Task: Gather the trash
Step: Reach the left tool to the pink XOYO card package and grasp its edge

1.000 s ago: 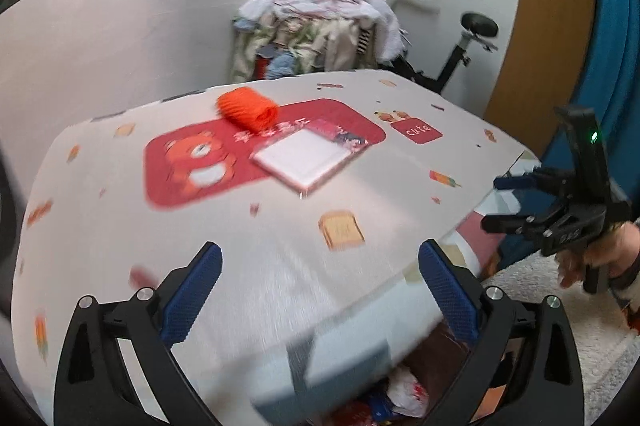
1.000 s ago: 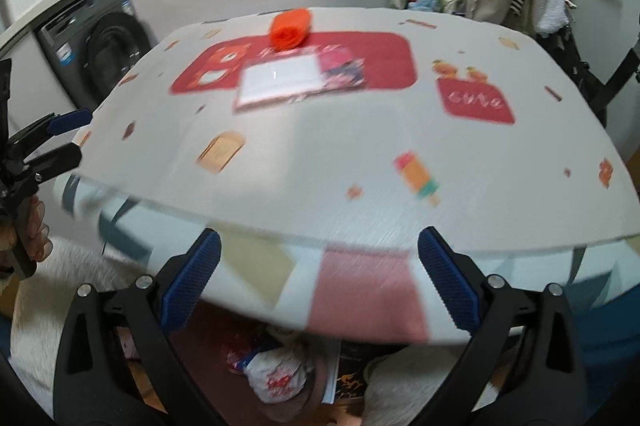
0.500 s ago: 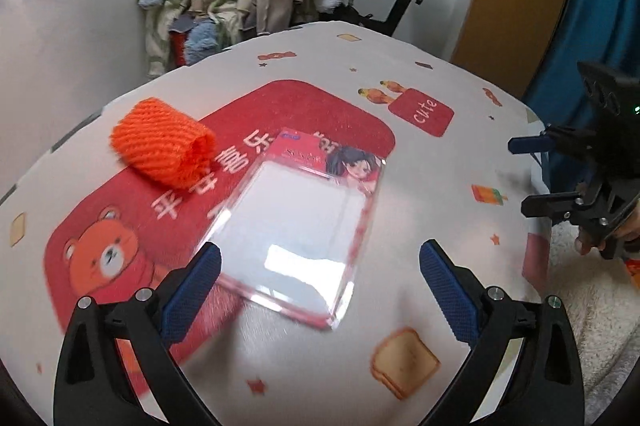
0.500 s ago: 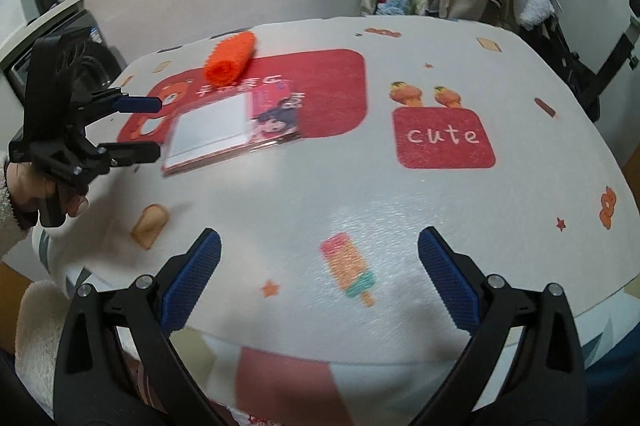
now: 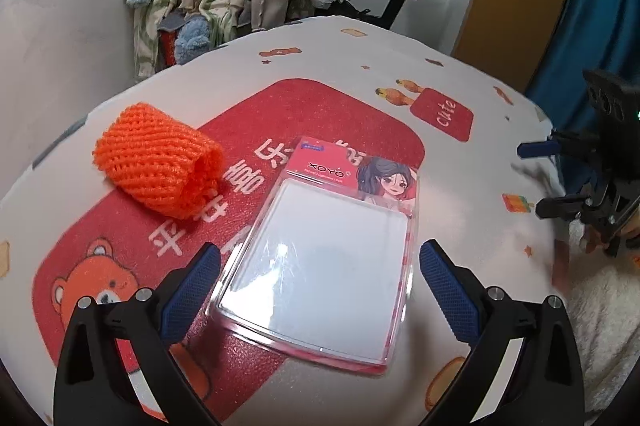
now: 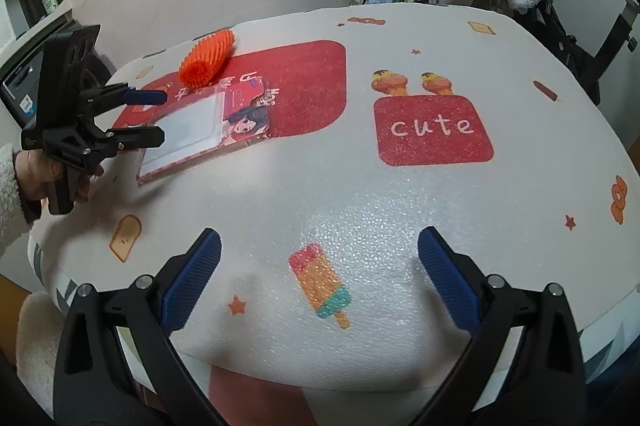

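Empty blister pack (image 5: 328,250) lies flat on the tabletop (image 6: 400,194), orange mesh sleeve (image 5: 160,162) just beside it; left tool (image 5: 316,278), jaws spread and empty, has closed in to straddle its near end; right tool (image 6: 318,266) open, well apart; pickup looks imminent.

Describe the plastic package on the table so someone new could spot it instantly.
On the white printed table cover, find the big red bear panel. The flat clear blister pack lies at its edge, between the open left tongs. Unlike the orange mesh roll beside it, it is glossy, with a pink cartoon-girl header.
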Demonstrator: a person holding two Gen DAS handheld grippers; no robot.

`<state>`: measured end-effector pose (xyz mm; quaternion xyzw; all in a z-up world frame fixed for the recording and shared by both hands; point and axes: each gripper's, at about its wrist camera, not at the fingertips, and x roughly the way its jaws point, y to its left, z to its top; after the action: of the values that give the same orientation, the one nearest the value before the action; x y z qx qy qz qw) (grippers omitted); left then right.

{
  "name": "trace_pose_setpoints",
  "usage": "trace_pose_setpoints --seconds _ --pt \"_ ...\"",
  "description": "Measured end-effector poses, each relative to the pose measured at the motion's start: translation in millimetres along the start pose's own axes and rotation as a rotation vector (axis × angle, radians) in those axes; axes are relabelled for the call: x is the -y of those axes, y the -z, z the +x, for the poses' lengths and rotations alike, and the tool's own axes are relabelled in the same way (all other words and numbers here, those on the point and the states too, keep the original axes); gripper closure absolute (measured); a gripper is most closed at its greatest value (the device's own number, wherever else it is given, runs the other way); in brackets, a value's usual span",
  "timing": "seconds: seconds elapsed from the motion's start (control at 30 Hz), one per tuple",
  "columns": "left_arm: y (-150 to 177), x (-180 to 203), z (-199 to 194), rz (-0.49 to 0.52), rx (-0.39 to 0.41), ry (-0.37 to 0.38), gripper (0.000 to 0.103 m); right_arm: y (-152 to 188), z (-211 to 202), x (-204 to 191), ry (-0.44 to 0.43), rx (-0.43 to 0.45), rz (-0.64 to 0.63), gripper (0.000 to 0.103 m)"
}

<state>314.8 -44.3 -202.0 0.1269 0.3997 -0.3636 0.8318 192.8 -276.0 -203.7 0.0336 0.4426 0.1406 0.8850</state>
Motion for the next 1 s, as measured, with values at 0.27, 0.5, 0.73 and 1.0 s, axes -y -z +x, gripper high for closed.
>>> trace_pose_setpoints --seconds 0.27,0.5,0.73,1.0 --pt "-0.4 5.3 11.9 0.062 -0.047 -0.025 0.006 1.7 1.4 2.8 0.004 -0.005 0.005 0.006" --pt "0.0 0.9 15.7 0.03 -0.062 -0.002 0.006 -0.2 1.6 -0.4 0.006 -0.009 -0.005 0.006" --pt "5.5 4.8 15.5 0.058 -0.078 0.018 0.006 -2.5 2.8 -2.6 0.007 -0.009 -0.013 0.006" --pt "0.1 4.0 7.2 -0.036 -0.101 -0.005 0.01 -10.7 1.9 -9.3 0.007 -0.007 -0.034 0.006"
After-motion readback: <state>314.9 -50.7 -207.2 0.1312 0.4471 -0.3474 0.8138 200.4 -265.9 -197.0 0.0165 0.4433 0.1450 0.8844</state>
